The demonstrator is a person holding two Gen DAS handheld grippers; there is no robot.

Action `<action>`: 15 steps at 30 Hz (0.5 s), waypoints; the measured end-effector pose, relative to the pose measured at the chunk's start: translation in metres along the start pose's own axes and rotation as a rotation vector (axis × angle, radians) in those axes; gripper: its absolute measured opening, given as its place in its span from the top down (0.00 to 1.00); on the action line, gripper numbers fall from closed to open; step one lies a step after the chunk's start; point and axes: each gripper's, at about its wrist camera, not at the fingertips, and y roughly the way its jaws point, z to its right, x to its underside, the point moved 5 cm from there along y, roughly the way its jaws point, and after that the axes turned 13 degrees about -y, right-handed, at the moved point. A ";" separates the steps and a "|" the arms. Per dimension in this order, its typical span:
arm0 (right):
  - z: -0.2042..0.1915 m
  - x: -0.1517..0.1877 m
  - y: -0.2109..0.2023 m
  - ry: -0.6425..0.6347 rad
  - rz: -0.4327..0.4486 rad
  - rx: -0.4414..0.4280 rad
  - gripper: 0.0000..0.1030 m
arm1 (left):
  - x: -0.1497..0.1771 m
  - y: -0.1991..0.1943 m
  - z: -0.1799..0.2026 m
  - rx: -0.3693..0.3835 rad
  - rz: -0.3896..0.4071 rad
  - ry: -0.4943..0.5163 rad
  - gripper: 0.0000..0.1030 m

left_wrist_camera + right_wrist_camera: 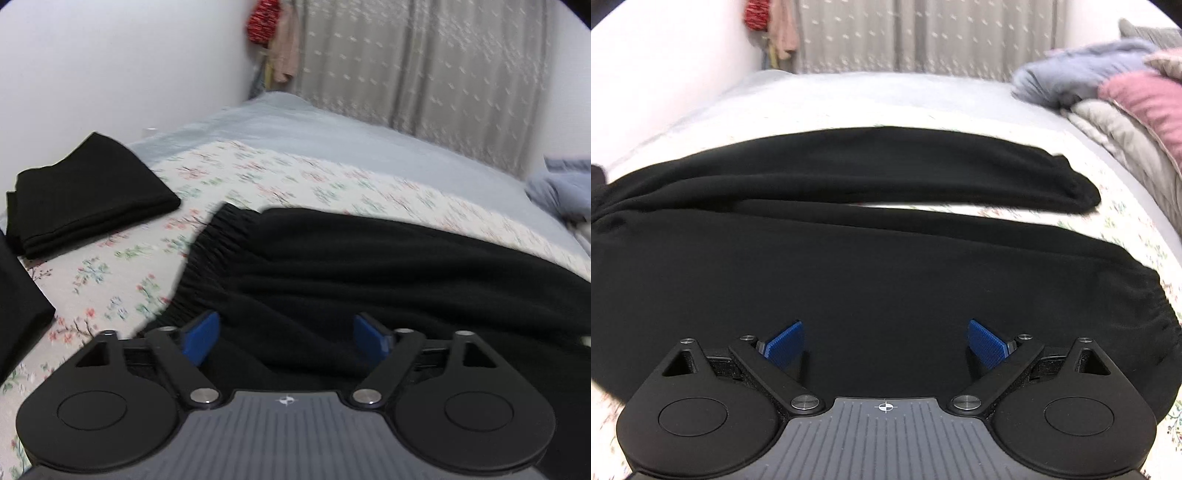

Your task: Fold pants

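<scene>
We see the black pants (369, 266) lying spread across the bed (332, 147), on a sheet with small flowers (122, 266). In the left wrist view the gathered waistband (210, 251) is at the left end of the pants, and the cloth runs off to the right with some soft folds. In the right wrist view the two legs lie side by side, with a narrow strip of sheet between them; the far leg ends in a cuff (1082, 192) and the near leg ends in a gathered cuff (1145, 314) at the right.

The left gripper (286, 334) is above the pants near the waistband. Its jaws are spread wide, and the blue pads (201, 339) hold nothing. The right gripper (886, 345) is above the near leg, its jaws also spread wide, with only the flat cloth under them.

A folded black garment (85, 195) rests on the sheet to the left, well apart from the pants. Pillows (1137, 99) are piled at the right side, and a curtain (424, 66) hangs behind the bed.
</scene>
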 end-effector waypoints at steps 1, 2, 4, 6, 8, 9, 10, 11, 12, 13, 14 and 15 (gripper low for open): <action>-0.005 0.001 -0.001 -0.013 -0.003 -0.014 0.06 | 0.008 -0.002 0.005 -0.030 -0.008 0.039 0.10; -0.010 0.003 0.000 -0.028 -0.016 -0.028 0.06 | 0.019 0.001 0.009 -0.068 -0.021 0.079 0.10; -0.021 0.009 0.006 -0.067 -0.062 -0.051 0.06 | 0.039 0.010 0.009 -0.119 -0.074 0.120 0.10; -0.026 0.013 0.010 -0.099 -0.068 -0.039 0.05 | 0.056 0.024 -0.002 -0.140 -0.129 0.113 0.05; -0.024 0.015 0.010 -0.079 -0.066 -0.050 0.05 | 0.057 0.026 -0.015 -0.115 -0.108 0.085 0.01; -0.022 0.017 0.009 -0.065 -0.067 -0.056 0.05 | 0.054 0.027 -0.018 -0.107 -0.110 0.071 0.03; -0.020 0.018 0.009 -0.060 -0.066 -0.059 0.05 | 0.052 0.025 -0.021 -0.104 -0.103 0.052 0.05; -0.019 0.020 0.007 -0.061 -0.066 -0.061 0.05 | 0.052 0.022 -0.024 -0.104 -0.098 0.034 0.09; -0.017 0.021 0.005 -0.061 -0.069 -0.063 0.05 | 0.052 0.017 -0.026 -0.104 -0.091 0.020 0.12; -0.014 0.023 0.002 -0.053 -0.075 -0.064 0.05 | 0.051 0.013 -0.028 -0.101 -0.089 0.011 0.12; -0.011 0.026 -0.002 -0.041 -0.083 -0.066 0.05 | 0.052 0.011 -0.029 -0.099 -0.092 0.014 0.13; -0.011 0.028 -0.006 -0.037 -0.090 -0.073 0.05 | 0.053 0.010 -0.029 -0.101 -0.097 0.027 0.14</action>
